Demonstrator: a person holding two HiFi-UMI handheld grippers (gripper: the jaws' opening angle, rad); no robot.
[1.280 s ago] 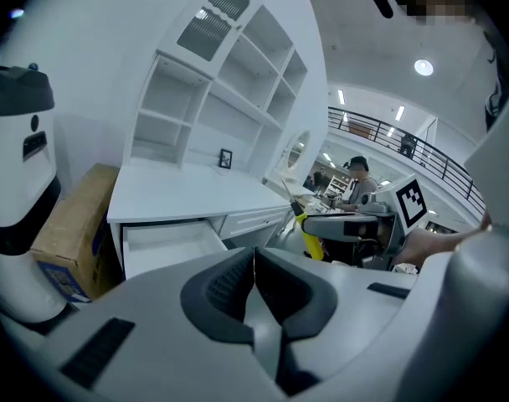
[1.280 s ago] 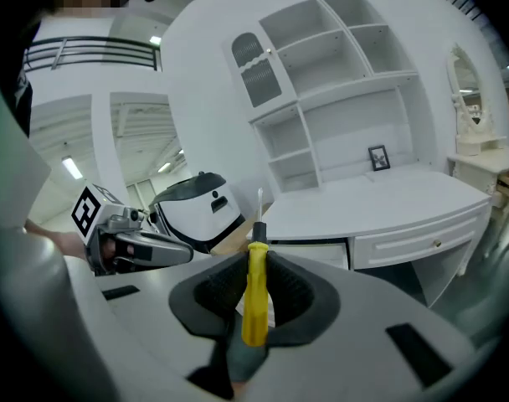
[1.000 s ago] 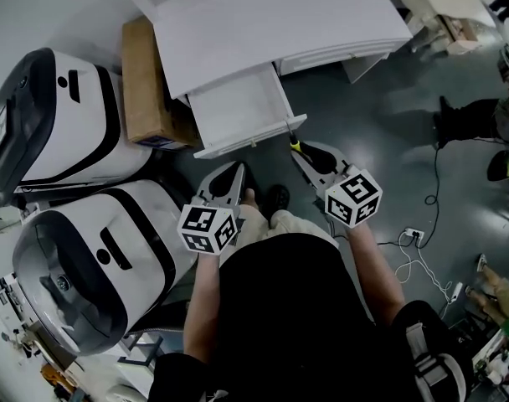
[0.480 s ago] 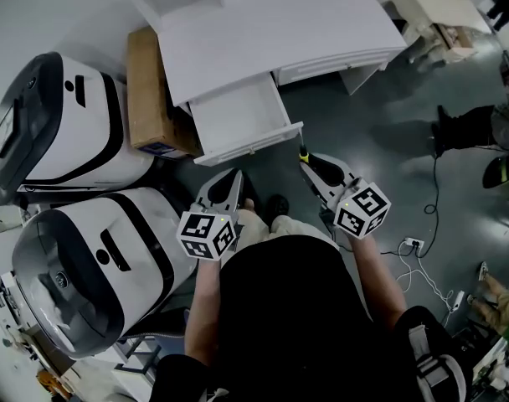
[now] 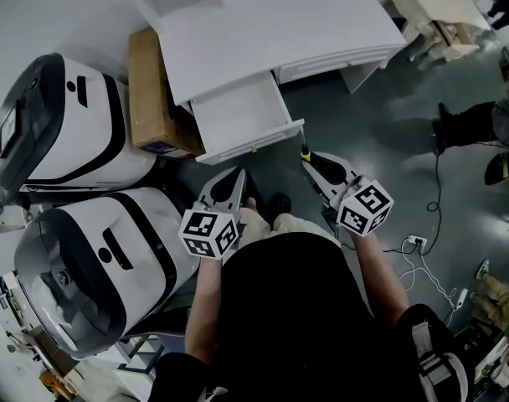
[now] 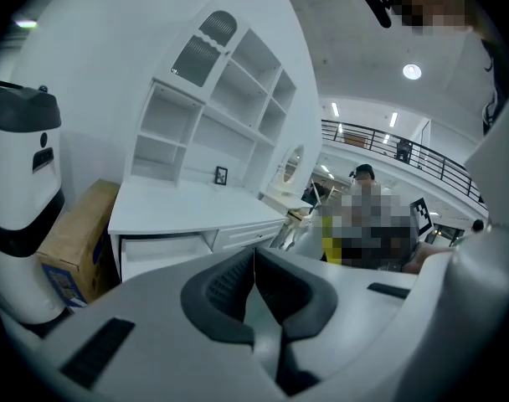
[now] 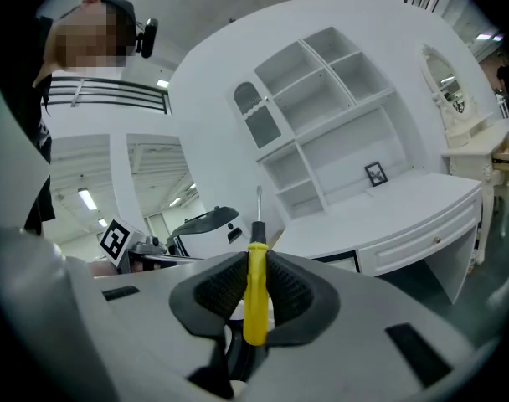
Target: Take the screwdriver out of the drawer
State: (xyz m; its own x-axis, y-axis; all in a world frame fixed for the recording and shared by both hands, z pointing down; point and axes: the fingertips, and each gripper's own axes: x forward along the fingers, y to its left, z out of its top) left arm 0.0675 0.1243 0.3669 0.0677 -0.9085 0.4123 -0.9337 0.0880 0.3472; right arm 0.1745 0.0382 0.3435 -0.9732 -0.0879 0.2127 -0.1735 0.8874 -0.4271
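Yellow screwdriver (image 7: 255, 301) inside the right gripper (image 7: 255, 260)

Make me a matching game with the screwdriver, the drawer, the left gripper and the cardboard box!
Things:
1. screwdriver
2. drawer
3. left gripper
4. cardboard box

States:
A. pulled open
B. shut, with nothing in it
C. clamped in the right gripper
D. brown, on the floor beside the white desk

Pairs: 1-C, 2-A, 3-B, 4-D
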